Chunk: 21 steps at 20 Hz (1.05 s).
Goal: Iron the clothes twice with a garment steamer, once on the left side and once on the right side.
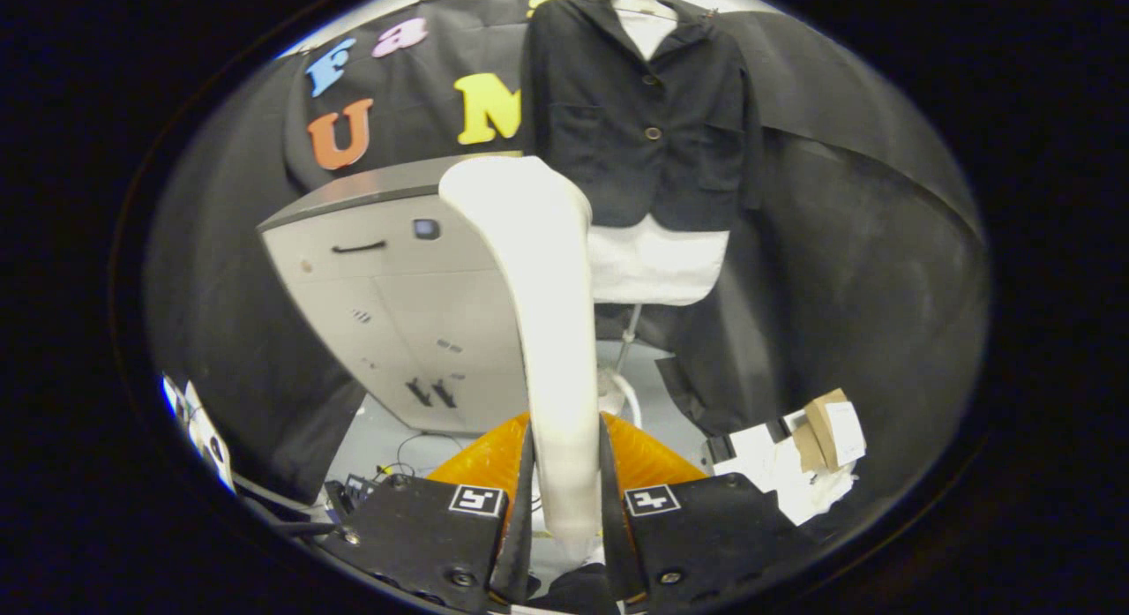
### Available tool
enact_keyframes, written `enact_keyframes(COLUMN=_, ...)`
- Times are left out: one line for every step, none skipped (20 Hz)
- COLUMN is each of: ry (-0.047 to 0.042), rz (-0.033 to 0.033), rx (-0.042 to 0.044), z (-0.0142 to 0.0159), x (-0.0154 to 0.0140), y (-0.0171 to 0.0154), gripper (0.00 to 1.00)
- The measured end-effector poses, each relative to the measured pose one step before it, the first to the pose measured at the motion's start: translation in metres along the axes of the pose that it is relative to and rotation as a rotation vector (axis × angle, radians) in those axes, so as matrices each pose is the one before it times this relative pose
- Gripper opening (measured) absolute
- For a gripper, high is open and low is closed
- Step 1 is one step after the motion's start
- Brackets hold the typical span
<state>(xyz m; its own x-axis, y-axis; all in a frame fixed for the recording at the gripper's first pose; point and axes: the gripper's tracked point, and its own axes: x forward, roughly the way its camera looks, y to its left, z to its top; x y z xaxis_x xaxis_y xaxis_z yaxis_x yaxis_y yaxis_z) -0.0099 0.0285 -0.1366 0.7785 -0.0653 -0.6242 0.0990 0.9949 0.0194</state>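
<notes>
Hand-held gripper (566, 483) clamps the white steamer (542, 315) handle — its nozzle face hidden — before the black jacket (644, 112).

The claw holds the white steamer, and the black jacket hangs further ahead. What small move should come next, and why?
Probably carry the steamer forward and up toward one front side of the black jacket. The claw is shut on the steamer's handle, both fingers pressing it, so the grasp looks settled. The steamer's head sits lower than the jacket's front and looks apart from it, so no pass has begun.
</notes>
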Motion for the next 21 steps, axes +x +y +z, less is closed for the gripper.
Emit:
enact_keyframes(ry=0.00885, rz=0.01799, rx=-0.01225, z=-0.01082, x=-0.00753, y=0.01164, gripper=0.37)
enact_keyframes(ry=0.00705, rz=0.01994, rx=-0.00454, z=-0.00904, x=-0.00659, y=0.01104, gripper=0.37)
enact_keyframes(ry=0.00977, rz=0.01639, rx=-0.01151, z=-0.00788, x=-0.00435, y=0.00827, gripper=0.37)
enact_keyframes(ry=0.0104, rz=0.01269, rx=-0.00619, z=-0.00796, x=-0.00328, y=0.0072, gripper=0.37)
enact_keyframes(ry=0.01139, rz=0.01362, rx=-0.00562, z=-0.00609, x=-0.0031, y=0.00764, gripper=0.37)
enact_keyframes(ry=0.00934, rz=0.01104, rx=-0.01315, z=-0.0045, x=-0.00161, y=0.00444, gripper=0.37)
enact_keyframes(ry=0.00434, rz=0.00732, rx=-0.01015, z=-0.00234, x=-0.00049, y=0.00141, gripper=0.37)
enact_keyframes(ry=0.0026, rz=0.00406, rx=-0.00971, z=-0.00127, x=-0.00106, y=0.00124, gripper=0.37)
enact_keyframes(ry=-0.00476, rz=-0.00055, rx=0.00179, z=0.00115, x=-0.00145, y=-0.0007, gripper=0.37)
enact_keyframes(ry=-0.00557, rz=-0.00477, rx=0.00283, z=0.00234, x=-0.00084, y=-0.00195, gripper=0.37)
enact_keyframes(ry=-0.00836, rz=-0.0053, rx=0.0018, z=0.003, x=-0.00053, y=-0.0038, gripper=0.37)
enact_keyframes(ry=-0.01024, rz=-0.00356, rx=0.00497, z=0.00349, x=-0.00111, y=-0.00221, gripper=0.37)
enact_keyframes(ry=-0.00755, rz=-0.00269, rx=-0.00132, z=0.00288, x=-0.00049, y=-0.00164, gripper=0.37)
enact_keyframes(ry=-0.00718, rz=-0.00177, rx=0.00201, z=0.00167, x=-0.00105, y=-0.00097, gripper=0.37)
enact_keyframes(ry=-0.00532, rz=0.0001, rx=0.00034, z=0.00182, x=-0.00133, y=-0.00007, gripper=0.37)
enact_keyframes(ry=-0.005, rz=0.00076, rx=0.0, z=0.00112, x=-0.0006, y=-0.00029, gripper=0.37)
enact_keyframes(ry=-0.00148, rz=0.00174, rx=-0.00317, z=0.00042, x=0.00084, y=-0.0005, gripper=0.37)
enact_keyframes(ry=0.00182, rz=0.00274, rx=-0.00066, z=-0.00036, x=-0.00011, y=-0.00035, gripper=0.37)
enact_keyframes(ry=0.0004, rz=0.00267, rx=0.00214, z=-0.00058, x=0.00053, y=-0.00035, gripper=0.37)
enact_keyframes(ry=0.00286, rz=-0.00032, rx=-0.00085, z=0.00006, x=0.00002, y=-0.00096, gripper=0.37)
enact_keyframes(ry=-0.00234, rz=-0.00037, rx=0.00536, z=0.001, x=-0.00002, y=-0.00153, gripper=0.37)
